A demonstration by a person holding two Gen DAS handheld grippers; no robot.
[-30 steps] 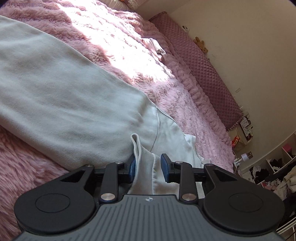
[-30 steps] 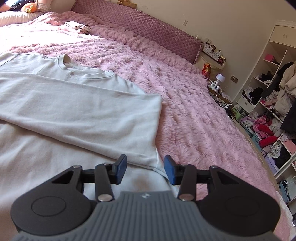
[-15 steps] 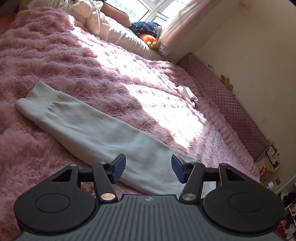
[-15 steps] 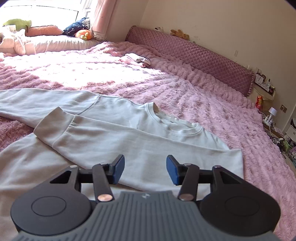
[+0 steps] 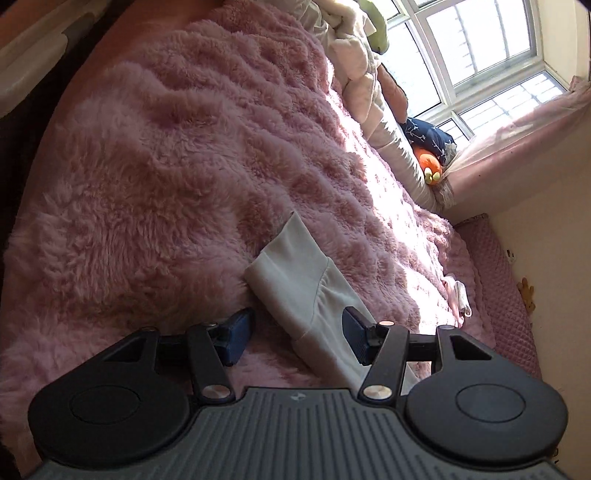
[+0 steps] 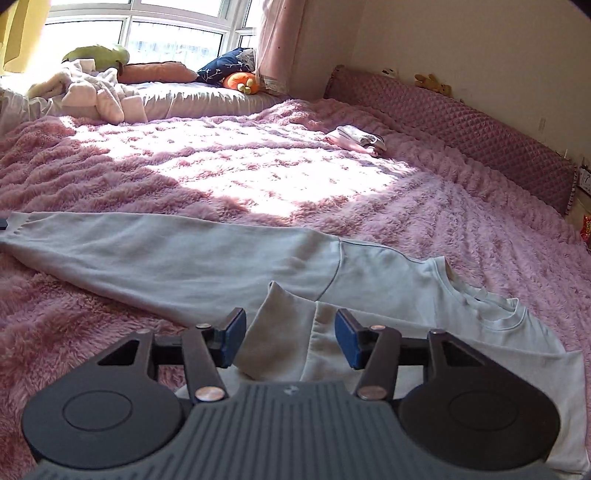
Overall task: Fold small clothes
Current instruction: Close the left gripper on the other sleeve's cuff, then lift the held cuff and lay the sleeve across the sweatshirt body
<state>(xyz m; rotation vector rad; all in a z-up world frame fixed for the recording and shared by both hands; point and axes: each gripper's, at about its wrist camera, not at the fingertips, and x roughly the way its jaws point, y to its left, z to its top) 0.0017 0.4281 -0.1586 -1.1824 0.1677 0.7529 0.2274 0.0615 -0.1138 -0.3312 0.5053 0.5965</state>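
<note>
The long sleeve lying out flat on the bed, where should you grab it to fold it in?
Best at the cuff. It is the free end of the sleeve, thicker and ribbed, lying flat on the blanket. Come from its open end, where the left gripper already points, open.

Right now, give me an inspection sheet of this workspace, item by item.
Surface: fluffy pink blanket over the bed, partly sunlit.
Job's things: pale sweatshirt lying flat, one sleeve stretched out sideways, the other sleeve's cuff folded in over the body.
Clutter: small folded clothes near the quilted headboard; crumpled bedding, pillows and soft toys by the window.
Grippers: left gripper open over the outstretched cuff; right gripper opening, folded-in cuff between its fingers, not pinched.
Cables: nothing seen.
Surroundings: window, pink curtain, cream wall.
</note>
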